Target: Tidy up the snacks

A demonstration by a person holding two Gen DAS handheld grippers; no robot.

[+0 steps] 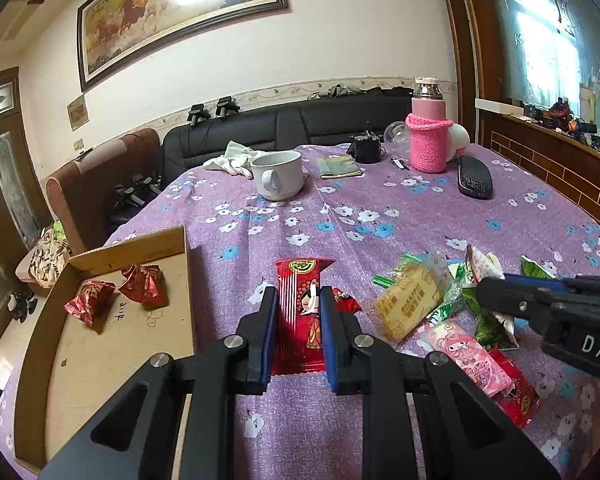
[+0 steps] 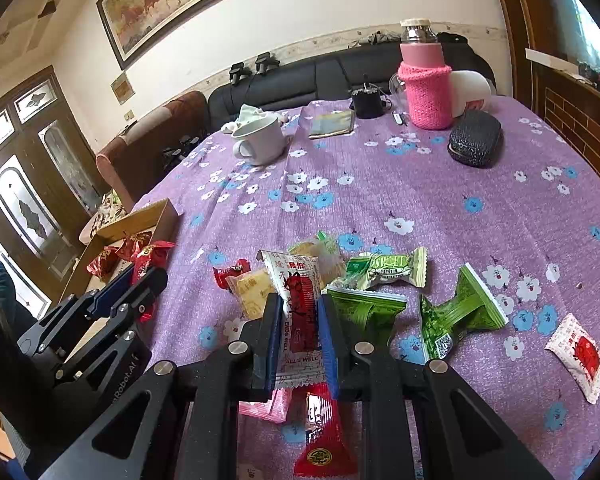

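Note:
My left gripper (image 1: 298, 300) is shut on a long red snack packet (image 1: 300, 304) and holds it above the purple cloth, just right of the cardboard tray (image 1: 88, 344). Two red wrapped candies (image 1: 142, 289) lie in the tray. My right gripper (image 2: 299, 308) is shut on a white and red sachet (image 2: 298, 304) over the snack pile. The pile holds green packets (image 2: 456, 316), a yellow biscuit packet (image 1: 408, 304), a pink packet (image 1: 468, 356) and a red packet (image 2: 324, 432). The right gripper shows in the left wrist view (image 1: 488, 292); the left gripper shows in the right wrist view (image 2: 148, 280).
A white mug (image 1: 278, 174), a pink bottle in a knitted sleeve (image 1: 428, 136), a black glasses case (image 1: 474, 178), a booklet (image 1: 338, 167) and a small black object (image 1: 367, 149) stand on the far side of the table. A white and red sachet (image 2: 578, 356) lies apart at the right. A black sofa (image 1: 300, 124) lies behind.

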